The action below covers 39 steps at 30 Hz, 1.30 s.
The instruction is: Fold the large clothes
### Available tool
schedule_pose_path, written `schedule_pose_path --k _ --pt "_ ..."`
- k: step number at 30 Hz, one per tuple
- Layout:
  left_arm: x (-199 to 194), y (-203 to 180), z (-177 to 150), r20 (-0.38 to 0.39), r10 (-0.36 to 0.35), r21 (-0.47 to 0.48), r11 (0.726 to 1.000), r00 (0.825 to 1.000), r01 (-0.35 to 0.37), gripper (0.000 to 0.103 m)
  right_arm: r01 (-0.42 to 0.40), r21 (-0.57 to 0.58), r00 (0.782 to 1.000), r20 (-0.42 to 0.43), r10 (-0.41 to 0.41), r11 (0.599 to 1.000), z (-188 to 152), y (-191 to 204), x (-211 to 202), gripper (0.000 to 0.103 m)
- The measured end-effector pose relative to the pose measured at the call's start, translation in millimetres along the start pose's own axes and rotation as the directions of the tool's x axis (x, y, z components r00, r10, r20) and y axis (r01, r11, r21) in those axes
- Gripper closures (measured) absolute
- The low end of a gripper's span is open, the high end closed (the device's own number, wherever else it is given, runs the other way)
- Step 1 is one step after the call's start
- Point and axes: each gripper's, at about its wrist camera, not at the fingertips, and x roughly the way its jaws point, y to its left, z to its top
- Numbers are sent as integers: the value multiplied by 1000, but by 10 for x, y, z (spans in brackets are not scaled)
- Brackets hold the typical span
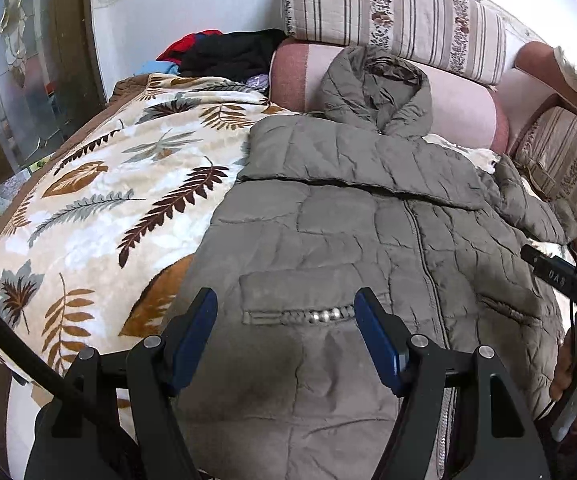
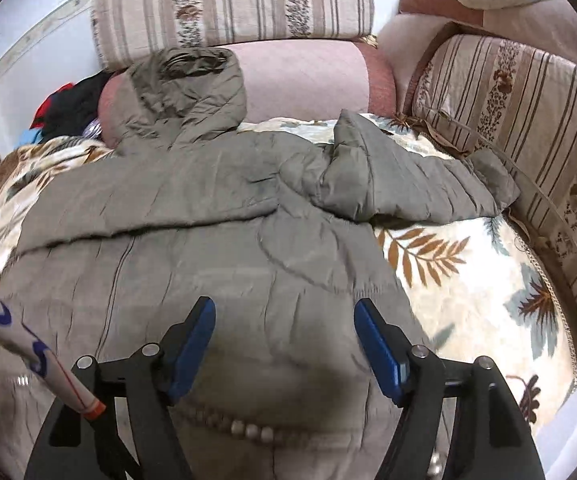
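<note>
A grey-brown quilted hooded jacket [image 1: 348, 232] lies front up on a leaf-patterned blanket [image 1: 100, 200], hood toward the cushions. One sleeve [image 1: 352, 164] is folded across the chest. The other sleeve [image 2: 408, 184] lies out to the right on the blanket [image 2: 468, 280]. My left gripper [image 1: 286, 312] is open and empty, just above the jacket's left pocket with its beaded trim [image 1: 320, 315]. My right gripper [image 2: 284, 320] is open and empty above the jacket's [image 2: 208, 248] lower right part, near another beaded pocket [image 2: 248, 430].
Striped floral cushions [image 1: 392, 12] and a pink bolster [image 1: 460, 108] line the back and right side [image 2: 528, 120]. A pile of black, red and blue clothes [image 1: 224, 54] sits at the far left corner. The other hand-held gripper [image 1: 568, 276] shows at the right edge.
</note>
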Motion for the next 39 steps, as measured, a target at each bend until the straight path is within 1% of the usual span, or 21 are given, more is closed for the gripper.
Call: schedule_pose_path --k 2,6,10,15,22,32,39 --pt "-18 -53 -20 -2 5 11 1000 1000 -5 33 -4 -12 1000 11 4 1000 -40 15 -53 27" --pt "-45 -129 -40 -14 8 21 1000 1000 -8 33 -9 -14 999 39 9 1000 -49 -6 -134 22" --pt "-85 -203 -51 -10 18 40 999 1000 -18 33 -17 -3 999 47 18 1000 -66 -48 -174 22" --pt "-87 -273 -66 -20 20 59 998 1000 -18 33 -20 2 999 41 20 1000 -117 -95 -170 22" --pt "-87 -353 -83 -24 29 75 997 999 -27 32 -28 39 999 19 28 999 -157 -196 -143 22" --pt "-75 -338 -93 -31 39 66 997 999 -37 31 -43 55 999 0 43 998 -177 -217 -108 22" --pt "-38 -343 -91 -33 68 73 995 997 -65 29 -50 58 999 -14 50 997 -189 -206 -64 22"
